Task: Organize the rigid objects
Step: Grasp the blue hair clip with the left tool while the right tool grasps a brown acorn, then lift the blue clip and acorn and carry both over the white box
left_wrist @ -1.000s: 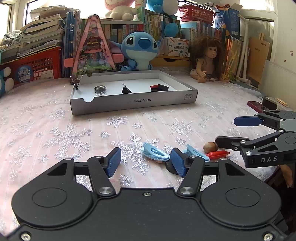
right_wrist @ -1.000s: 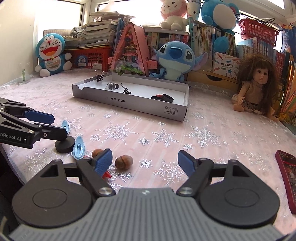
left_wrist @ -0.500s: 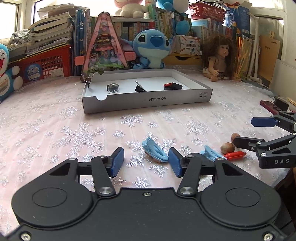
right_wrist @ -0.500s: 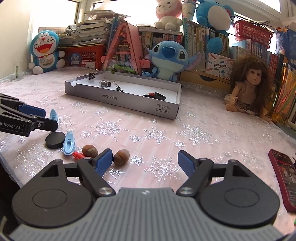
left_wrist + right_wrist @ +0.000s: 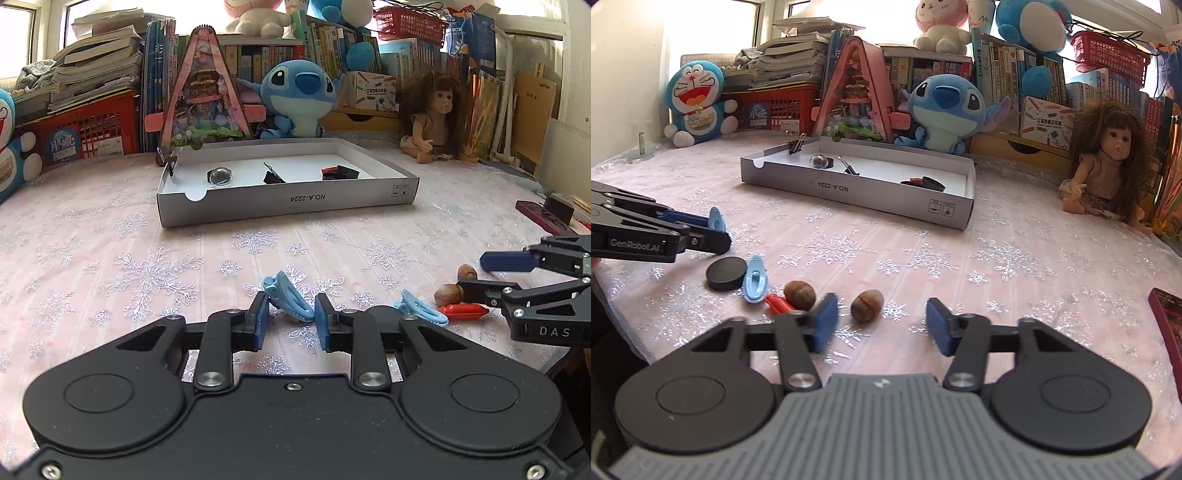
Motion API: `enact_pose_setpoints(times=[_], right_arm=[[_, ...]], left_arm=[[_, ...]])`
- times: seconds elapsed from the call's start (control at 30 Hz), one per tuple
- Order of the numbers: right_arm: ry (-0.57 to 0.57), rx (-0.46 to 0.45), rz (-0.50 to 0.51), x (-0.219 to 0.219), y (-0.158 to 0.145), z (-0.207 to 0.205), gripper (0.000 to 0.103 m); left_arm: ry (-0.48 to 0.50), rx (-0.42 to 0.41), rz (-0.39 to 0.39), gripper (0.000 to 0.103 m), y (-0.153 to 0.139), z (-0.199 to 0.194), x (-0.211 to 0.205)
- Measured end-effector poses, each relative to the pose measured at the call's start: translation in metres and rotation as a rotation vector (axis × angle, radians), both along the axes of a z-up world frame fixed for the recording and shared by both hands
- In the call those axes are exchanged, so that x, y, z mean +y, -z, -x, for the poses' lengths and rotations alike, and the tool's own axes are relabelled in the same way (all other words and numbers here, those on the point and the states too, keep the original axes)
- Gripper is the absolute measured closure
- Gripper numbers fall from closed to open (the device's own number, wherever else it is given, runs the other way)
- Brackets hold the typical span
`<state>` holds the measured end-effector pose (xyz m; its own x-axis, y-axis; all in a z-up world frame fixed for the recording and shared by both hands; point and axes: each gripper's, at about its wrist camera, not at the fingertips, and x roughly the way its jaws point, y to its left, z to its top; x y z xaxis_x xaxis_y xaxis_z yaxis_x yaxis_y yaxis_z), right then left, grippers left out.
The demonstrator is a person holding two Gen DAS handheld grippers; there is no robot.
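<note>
Looks like a home, probably a kid's room or study corner. Crammed bookshelves (image 5: 332,48) along the back, Stitch plush (image 5: 945,110), Doraemon plush (image 5: 698,103), long-haired doll (image 5: 1108,162), pink miniature house (image 5: 205,92), red crates (image 5: 96,133) under stacked books. Snowflake-print pink tablecloth (image 5: 923,251) up front.

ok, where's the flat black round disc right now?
Right wrist view, lower left: the flat black round disc lies on the tablecloth beside a light blue plastic clip, below the left gripper.
</note>
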<state>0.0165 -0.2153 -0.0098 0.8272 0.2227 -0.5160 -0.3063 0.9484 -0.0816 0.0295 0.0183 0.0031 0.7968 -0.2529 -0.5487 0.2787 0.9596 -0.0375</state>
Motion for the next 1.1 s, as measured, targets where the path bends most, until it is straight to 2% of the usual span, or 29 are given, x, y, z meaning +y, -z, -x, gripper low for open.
enact_pose_setpoints(times=[0.07,0.37,0.8,1.1], right_arm=[[0.003,-0.003,-0.005,0.002,-0.002,0.002,0.082],[0.013,-0.012,-0.016,0.001,-0.005,0.000,0.082],[0.098,-0.027,0.000,-0.006,-0.018,-0.015,0.082],[0.142,-0.011,-0.007,-0.011,-0.023,-0.031,0.082]], left_arm=[[-0.004,-0.006,0.000,0.078,-0.001,0.001,-0.001],[-0.028,-0.020,0.011,0.078,-0.010,-0.002,0.003],[-0.087,-0.030,0.018,0.079,-0.027,-0.027,0.006],[-0.090,-0.040,0.020,0.079,-0.035,-0.042,0.003]])
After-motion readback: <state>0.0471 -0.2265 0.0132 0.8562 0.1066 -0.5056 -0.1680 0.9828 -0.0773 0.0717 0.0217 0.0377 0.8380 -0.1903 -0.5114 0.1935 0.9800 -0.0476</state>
